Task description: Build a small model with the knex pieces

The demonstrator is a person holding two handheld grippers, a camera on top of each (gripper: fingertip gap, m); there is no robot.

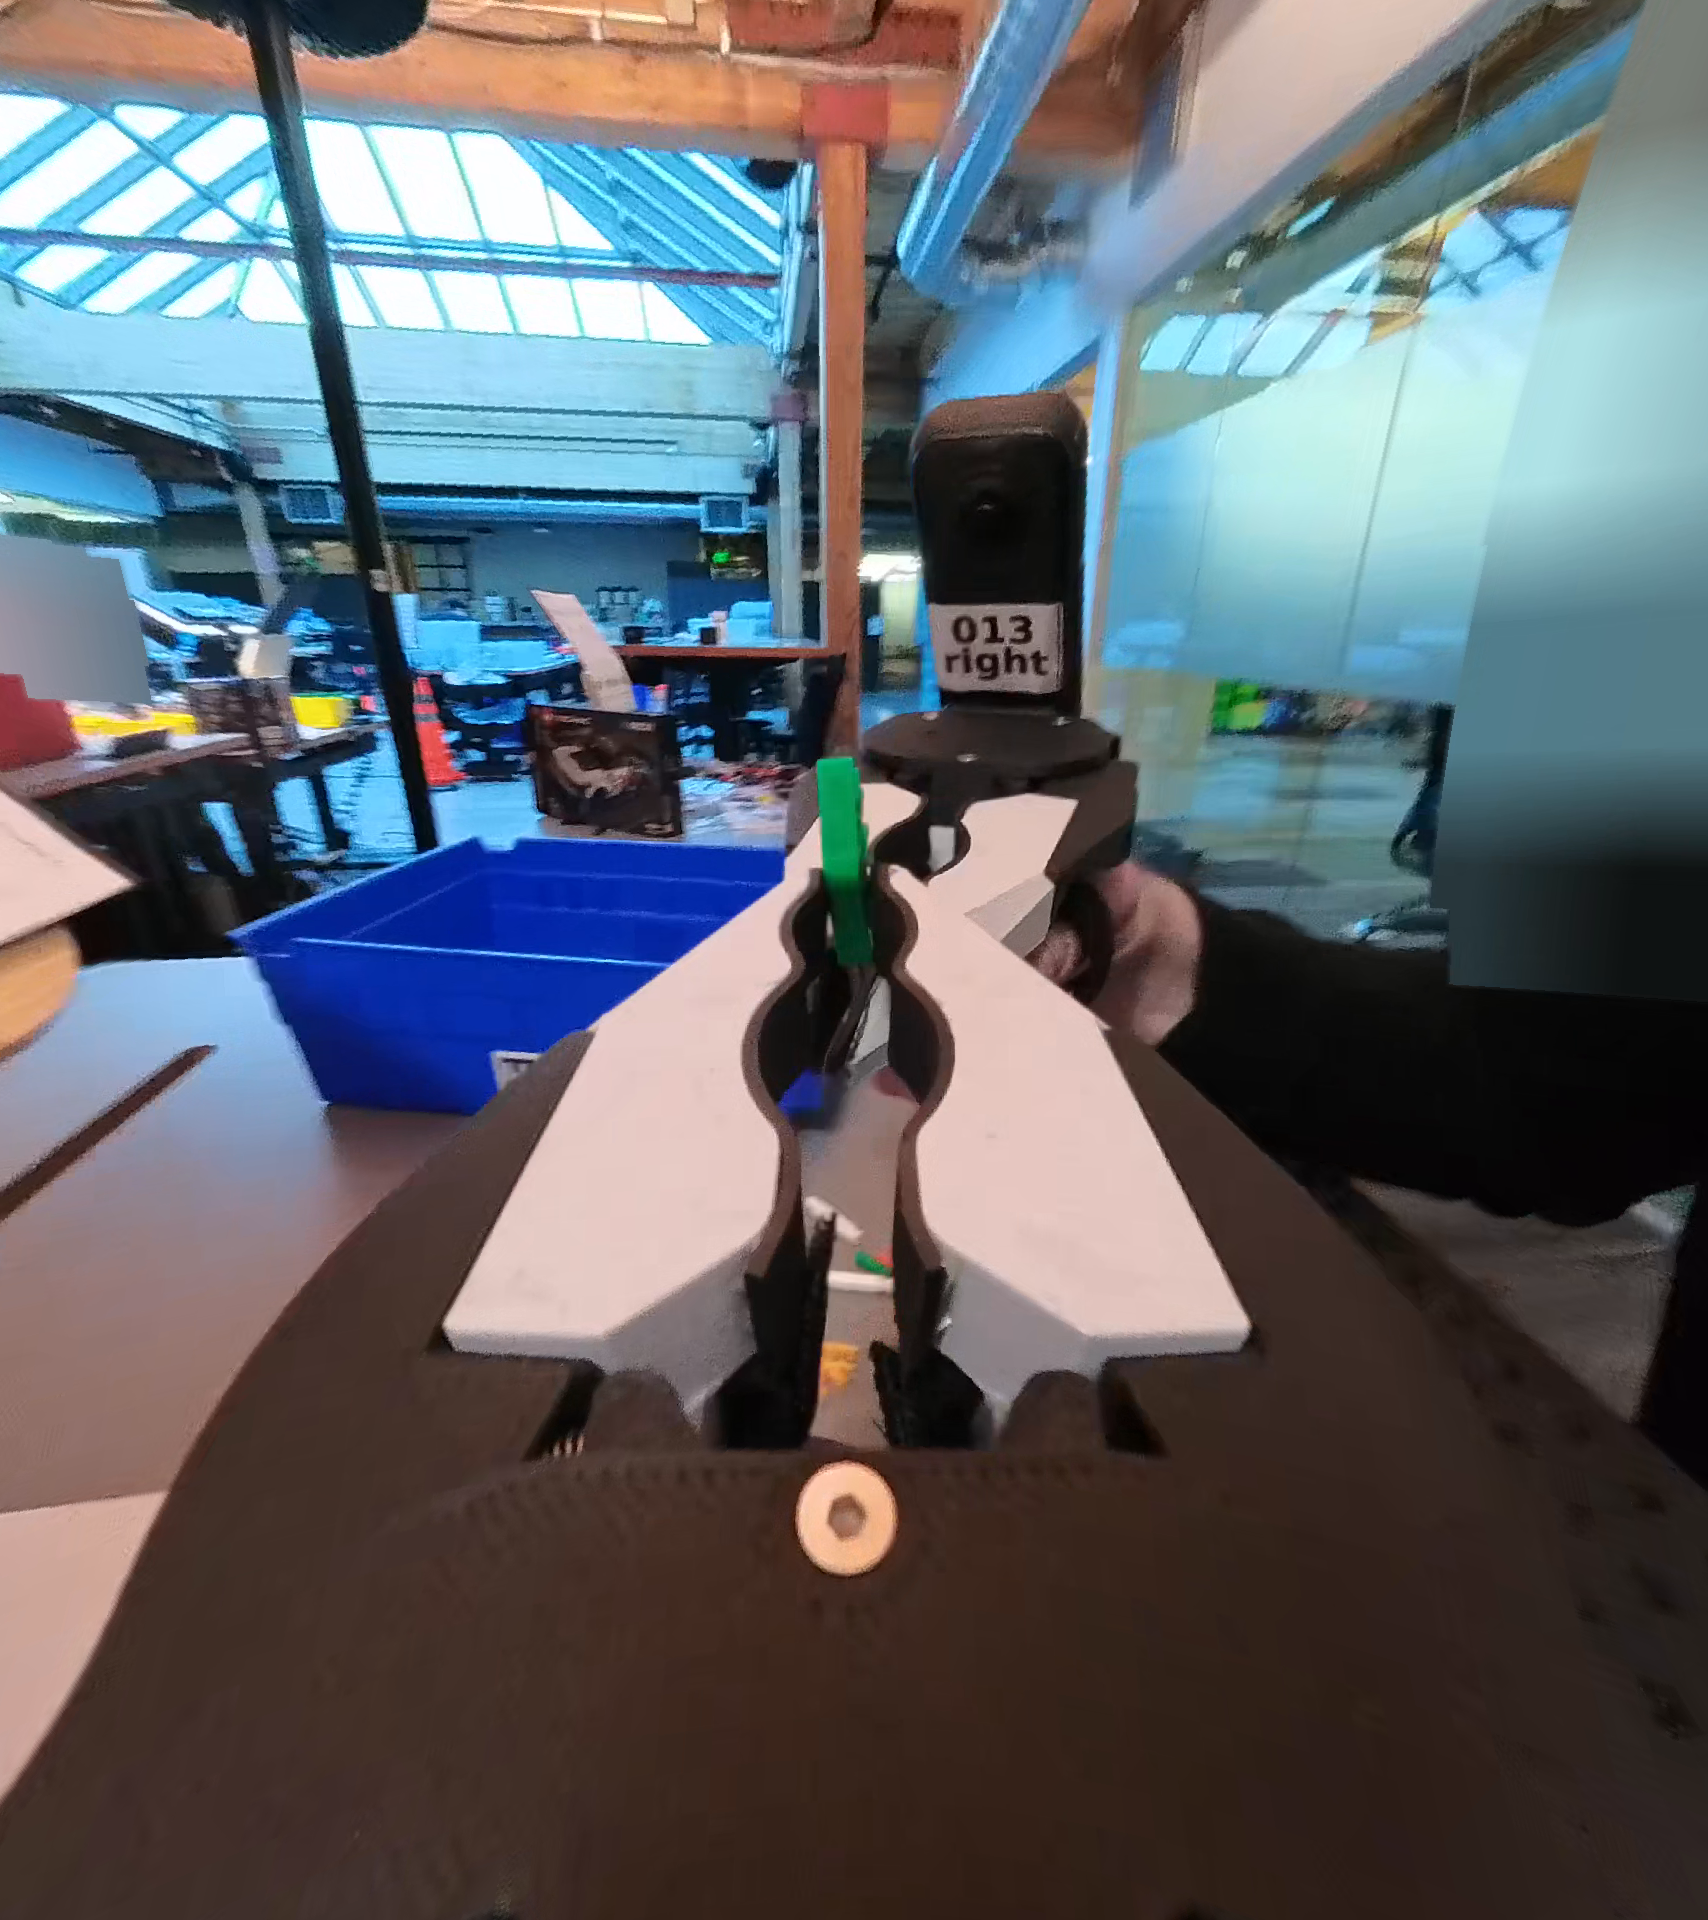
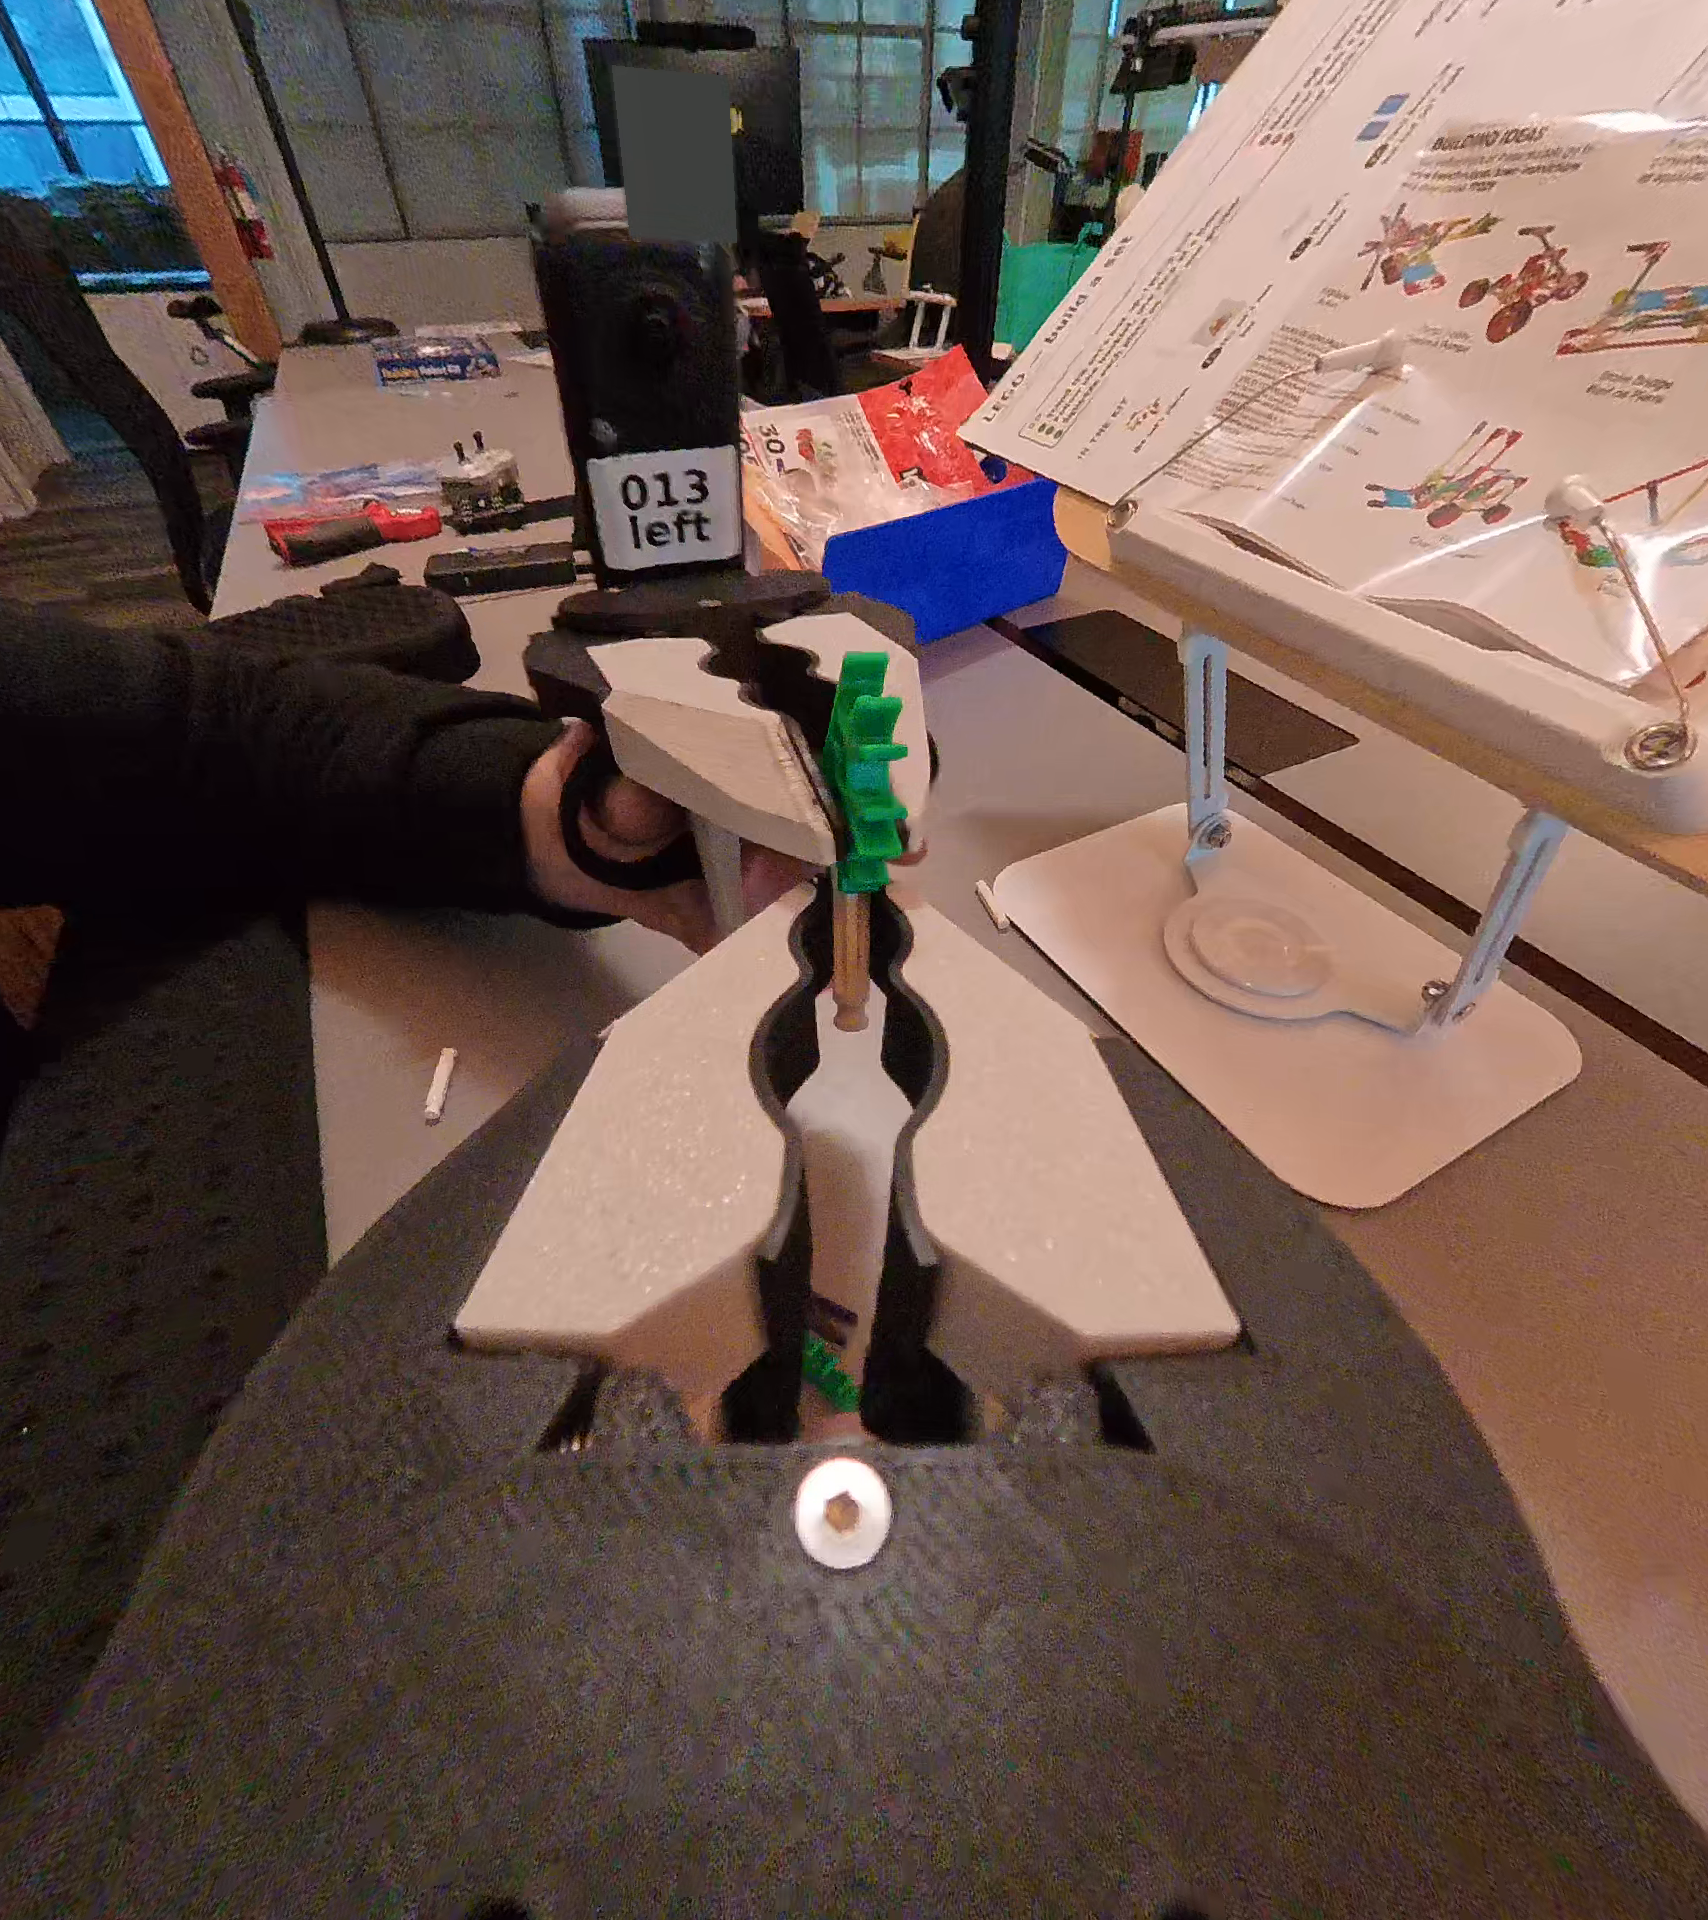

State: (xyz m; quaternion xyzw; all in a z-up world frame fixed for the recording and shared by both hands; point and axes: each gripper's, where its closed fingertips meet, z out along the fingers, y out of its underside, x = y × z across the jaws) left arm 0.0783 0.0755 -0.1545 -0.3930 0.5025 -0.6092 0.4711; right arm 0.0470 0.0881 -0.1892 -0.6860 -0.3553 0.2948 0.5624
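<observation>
my left claw (image 1: pixel 845 883) is closed on a green gear (image 1: pixel 845 862), gripping it edge-on between the fingertips; the gear stands upright above the tips. my right claw (image 2: pixel 850 925) is clamped on a tan wooden rod (image 2: pixel 850 961), whose upper end runs into the green gear's hub (image 2: pixel 865 774). the two claws meet tip to tip, raised above the counter (image 2: pixel 1608 1299), with the gear and rod between them. a hand (image 2: pixel 621 821) in a black sleeve grips the left claw's trigger; another hand (image 1: pixel 1130 940) grips the right one's.

below the claws, small loose pieces lie on the counter: a white peg (image 2: pixel 439 1083) near the counter's left edge, a small blue piece (image 1: pixel 808 1096) and green and yellow bits seen between my left fingers, too blurred to identify.

a blue bin (image 1: pixel 476 966) sits on the counter beyond the left claw. a white stand (image 2: pixel 1297 997) toward the counter's right side carries a tilted board with an illustrated instruction sheet (image 2: pixel 1401 343). farther tables hold boxes and clutter.
</observation>
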